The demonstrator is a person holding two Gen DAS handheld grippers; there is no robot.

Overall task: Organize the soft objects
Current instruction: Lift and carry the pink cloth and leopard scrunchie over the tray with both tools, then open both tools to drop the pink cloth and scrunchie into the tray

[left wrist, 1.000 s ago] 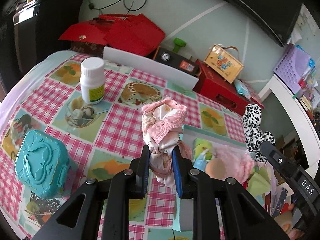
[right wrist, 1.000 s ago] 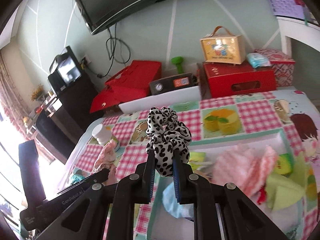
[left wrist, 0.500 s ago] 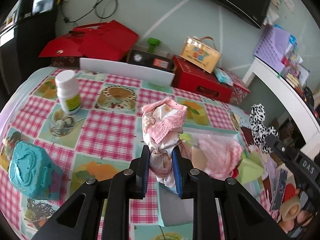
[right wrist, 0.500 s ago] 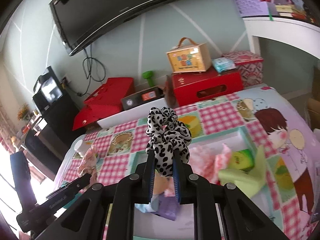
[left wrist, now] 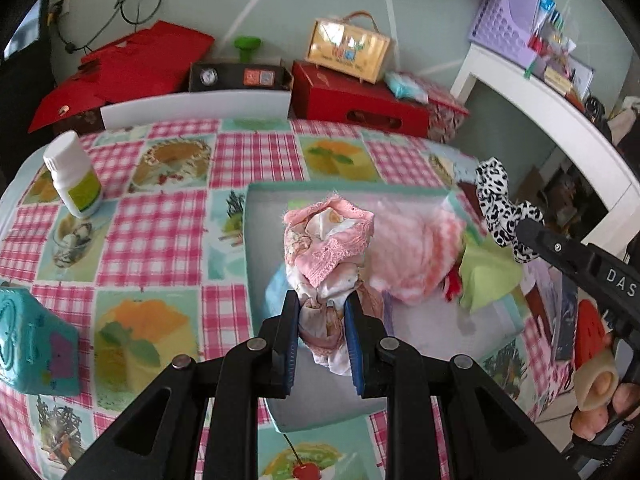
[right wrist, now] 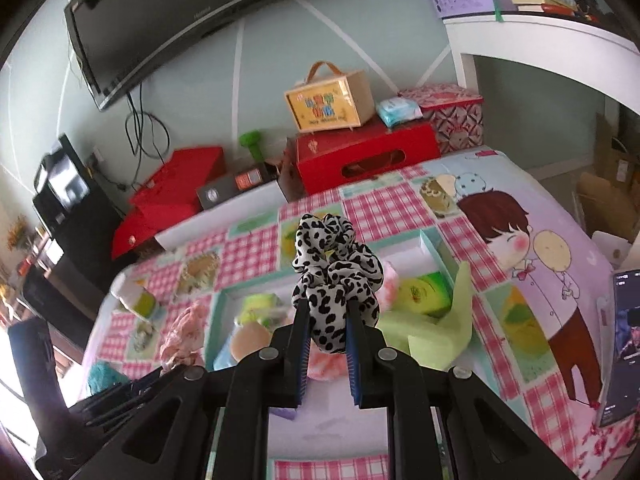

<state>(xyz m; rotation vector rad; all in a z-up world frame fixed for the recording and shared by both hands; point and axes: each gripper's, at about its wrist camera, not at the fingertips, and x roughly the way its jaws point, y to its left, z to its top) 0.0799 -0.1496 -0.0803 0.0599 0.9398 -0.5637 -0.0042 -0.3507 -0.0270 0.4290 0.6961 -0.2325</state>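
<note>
both grippers have swung rightward over the table since a second ago: the white bottle (left wrist: 74,176) that sat upper centre-left in the left wrist view now stands at the far left edge, and the teal-rimmed tray (left wrist: 256,196), earlier only a sliver at right, now fills the middle of that frame. the left gripper (left wrist: 322,340) stays clamped on a pink lace-trimmed cloth bundle (left wrist: 326,240), its blue-padded fingers pressed against the bundle's lower part, the bundle held up above the tray's left half. the right gripper (right wrist: 326,354) remains shut on a black-and-white spotted scrunchie (right wrist: 334,280), carried above the tray; in the left wrist view that same scrunchie (left wrist: 502,212) shows at centre right, raised beyond the tray's right rim. inside the tray lie a fluffy pink piece (left wrist: 412,252) and a light green cloth (left wrist: 490,280), touching one another. the teal plastic case (left wrist: 32,348) has slid to the lower left edge of the left view, partly cut off. in the right wrist view the wall-mounted screen (right wrist: 192,12) now crosses the upper left, the cartoon print on the tablecloth (right wrist: 532,264) has come into the right half, and the red box (right wrist: 364,156) with the yellow carton (right wrist: 328,102) on it sits upper centre.
</note>
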